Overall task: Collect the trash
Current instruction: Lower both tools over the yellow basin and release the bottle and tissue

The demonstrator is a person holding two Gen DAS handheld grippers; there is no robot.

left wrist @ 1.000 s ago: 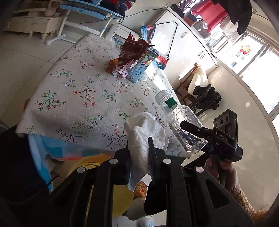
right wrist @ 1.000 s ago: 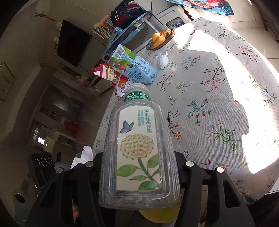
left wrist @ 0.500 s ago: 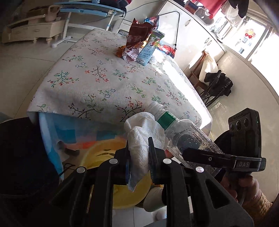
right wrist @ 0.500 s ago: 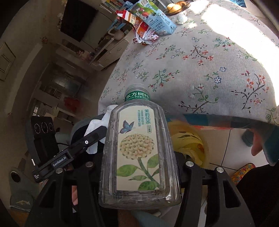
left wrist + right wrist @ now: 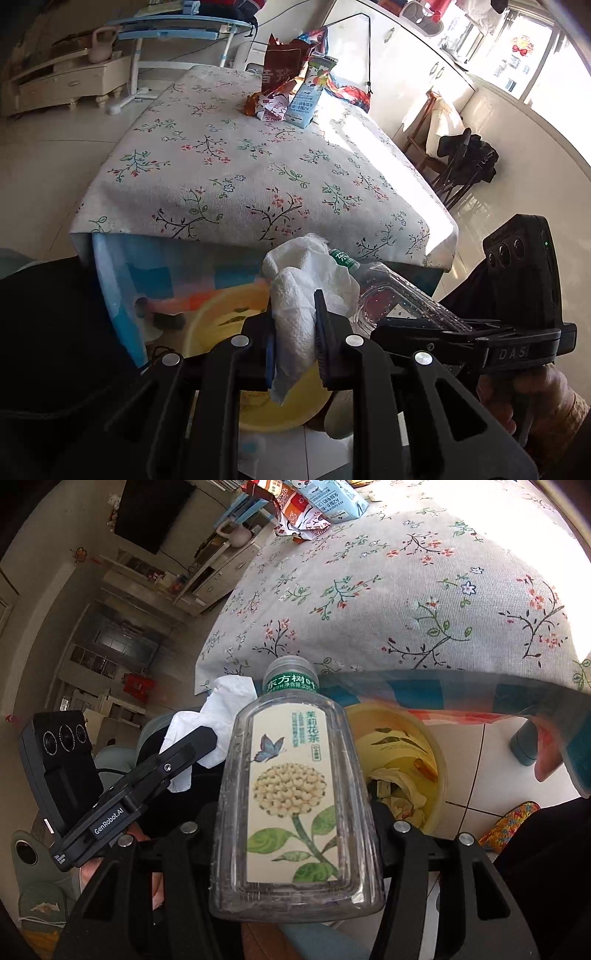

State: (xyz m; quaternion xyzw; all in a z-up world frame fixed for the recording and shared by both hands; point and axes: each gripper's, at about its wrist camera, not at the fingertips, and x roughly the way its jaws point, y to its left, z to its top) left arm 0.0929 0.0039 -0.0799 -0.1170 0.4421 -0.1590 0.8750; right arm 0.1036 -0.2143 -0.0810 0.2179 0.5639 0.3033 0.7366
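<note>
We see the floral table (image 5: 236, 177) ahead of both jaws, the yellow bin (image 5: 402, 738) below them. Our right gripper (image 5: 295, 834) clamps the clear bottle (image 5: 295, 786); left gripper (image 5: 295, 328) pinches 1 white tissue (image 5: 303, 280) btw its jaws.

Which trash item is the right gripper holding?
The clear plastic bottle, green-capped with a flower label. The white tissue is in the left gripper.

Black handheld grippers, bare hand, patterned cuff

The left gripper (image 5: 295, 325) and right gripper (image 5: 295, 834) are built of matte black plastic studded with silver screws. White lettering "DAS" and "GenRobot.AI" is printed on the bodies; three round lenses are seen on each housing.
</note>
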